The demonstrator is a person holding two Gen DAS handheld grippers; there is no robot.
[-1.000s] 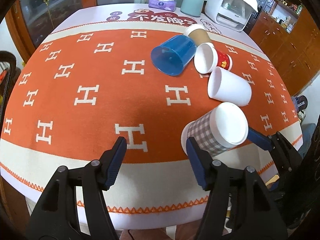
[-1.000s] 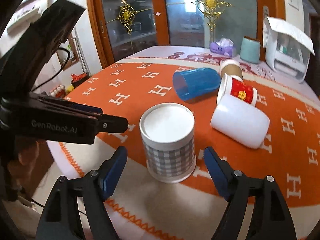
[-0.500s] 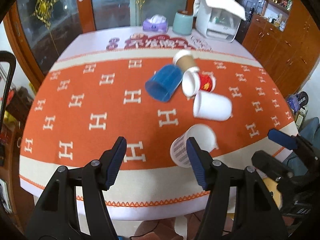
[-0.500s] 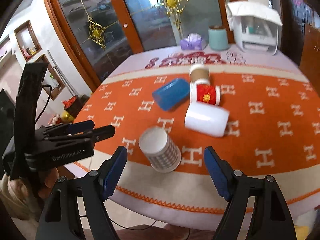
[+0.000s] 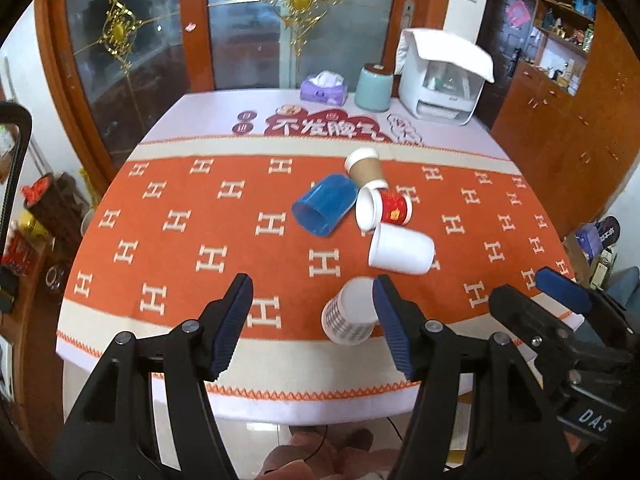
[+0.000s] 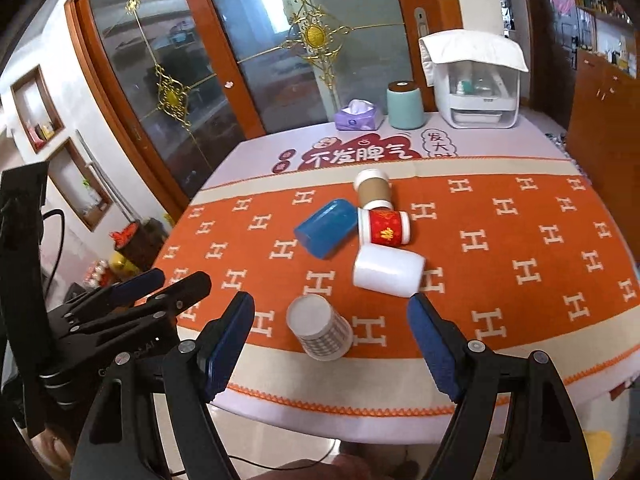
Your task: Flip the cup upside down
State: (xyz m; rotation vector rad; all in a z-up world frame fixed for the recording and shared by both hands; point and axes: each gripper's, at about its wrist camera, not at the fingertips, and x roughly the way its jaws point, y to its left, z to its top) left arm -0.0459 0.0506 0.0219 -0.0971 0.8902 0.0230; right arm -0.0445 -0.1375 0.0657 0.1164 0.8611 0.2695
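A grey checked paper cup (image 5: 349,316) (image 6: 320,332) stands upside down near the table's front edge, white base up. My left gripper (image 5: 312,328) is open and empty, held back above the front edge, its right finger overlapping the cup's edge in view. My right gripper (image 6: 330,344) is open and empty, also back from the table, the cup between its fingers in view but far off. Further back a white cup (image 5: 400,250) (image 6: 388,272), a red cup (image 5: 384,210) (image 6: 384,227), a blue cup (image 5: 324,209) (image 6: 326,227) and a brown cup (image 5: 365,168) (image 6: 373,191) lie on their sides.
The table has an orange patterned cloth (image 5: 180,216) (image 6: 520,240). At its far edge stand a tissue box (image 5: 323,88), a teal canister (image 5: 374,88) and a white appliance (image 5: 440,80). Wooden cabinets (image 5: 560,128) are on the right, glass doors behind.
Both grippers have drawn back and up from the table, so the cups look smaller. The checked cup stays upside down where it stood.
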